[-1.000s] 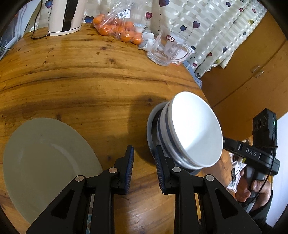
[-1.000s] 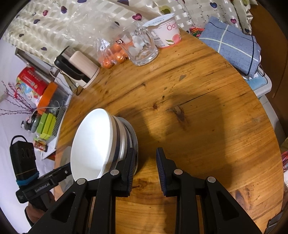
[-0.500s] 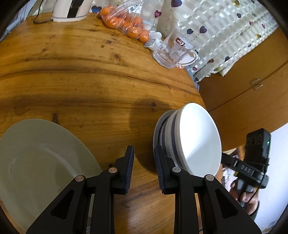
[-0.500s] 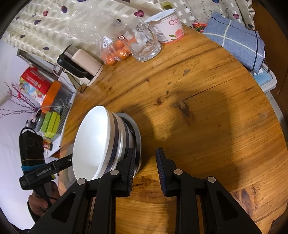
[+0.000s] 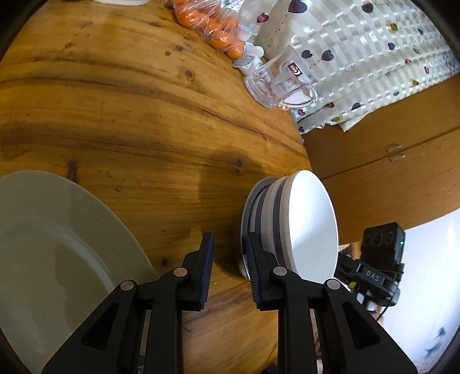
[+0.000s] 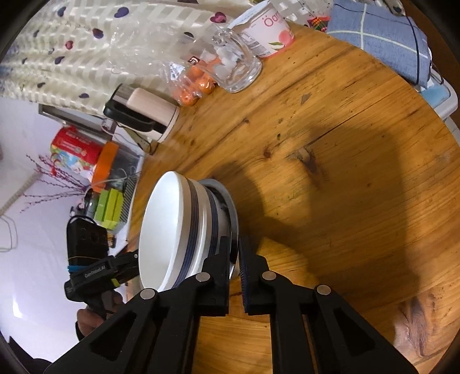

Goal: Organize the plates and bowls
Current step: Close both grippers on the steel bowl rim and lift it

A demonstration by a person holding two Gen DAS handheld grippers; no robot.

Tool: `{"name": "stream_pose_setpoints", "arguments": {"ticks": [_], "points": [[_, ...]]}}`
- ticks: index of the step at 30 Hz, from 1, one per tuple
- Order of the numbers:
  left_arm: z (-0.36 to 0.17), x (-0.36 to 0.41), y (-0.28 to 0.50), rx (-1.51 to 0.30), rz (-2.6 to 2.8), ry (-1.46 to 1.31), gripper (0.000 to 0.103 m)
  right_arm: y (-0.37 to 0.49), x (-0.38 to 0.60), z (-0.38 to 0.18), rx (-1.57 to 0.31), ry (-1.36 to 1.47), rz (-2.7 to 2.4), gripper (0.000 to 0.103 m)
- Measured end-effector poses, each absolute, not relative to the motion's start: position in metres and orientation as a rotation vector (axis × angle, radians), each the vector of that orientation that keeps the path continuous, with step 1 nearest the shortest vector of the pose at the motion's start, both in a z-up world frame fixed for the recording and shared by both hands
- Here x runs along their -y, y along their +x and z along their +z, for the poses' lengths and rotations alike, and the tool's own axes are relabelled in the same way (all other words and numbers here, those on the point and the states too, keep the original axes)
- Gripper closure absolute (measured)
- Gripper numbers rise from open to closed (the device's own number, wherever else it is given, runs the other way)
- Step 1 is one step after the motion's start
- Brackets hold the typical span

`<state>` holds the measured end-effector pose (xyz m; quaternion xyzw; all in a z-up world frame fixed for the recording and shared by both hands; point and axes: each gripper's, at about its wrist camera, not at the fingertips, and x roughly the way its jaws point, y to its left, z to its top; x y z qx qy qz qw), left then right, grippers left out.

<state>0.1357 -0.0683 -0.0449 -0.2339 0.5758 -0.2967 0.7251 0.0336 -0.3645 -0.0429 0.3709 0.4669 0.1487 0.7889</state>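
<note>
large plate cut off left

The right tool angles downward, its jaws pinched nearly together on a thin grey rim. The left tool, also tilted down, has its jaws closing around a narrow gap with nothing between them.

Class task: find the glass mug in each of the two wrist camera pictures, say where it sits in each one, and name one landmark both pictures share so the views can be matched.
Left wrist view: the glass mug stands upper right of centre, at the table's far edge, against the heart-print curtain.
Right wrist view: the glass mug stands at top centre, left of the yogurt tub.
Shared landmark: the bag of oranges, left of the mug in both.
</note>
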Motion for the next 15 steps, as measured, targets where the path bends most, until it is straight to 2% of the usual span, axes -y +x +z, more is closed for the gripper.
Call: {"name": "stream_pose_setpoints", "arguments": {"ticks": [5, 10, 15], "points": [[-0.0454, 0.0672, 0.1359, -1.277, -0.671, -0.534, 0.084, 0.0335, 0.3662, -0.0435, -1.0, 0.817, 0.331, 0.095], [-0.0425, 0.0698, 0.1357, -1.275, -0.702, -0.54, 0.098, 0.0335, 0.367, -0.0434, -1.0, 0.813, 0.332, 0.095], [-0.0428, 0.0711, 0.137, -1.274, -0.726, -0.549, 0.101, 0.0333, 0.3683, -0.0433, -0.999, 0.815, 0.328, 0.096]]}}
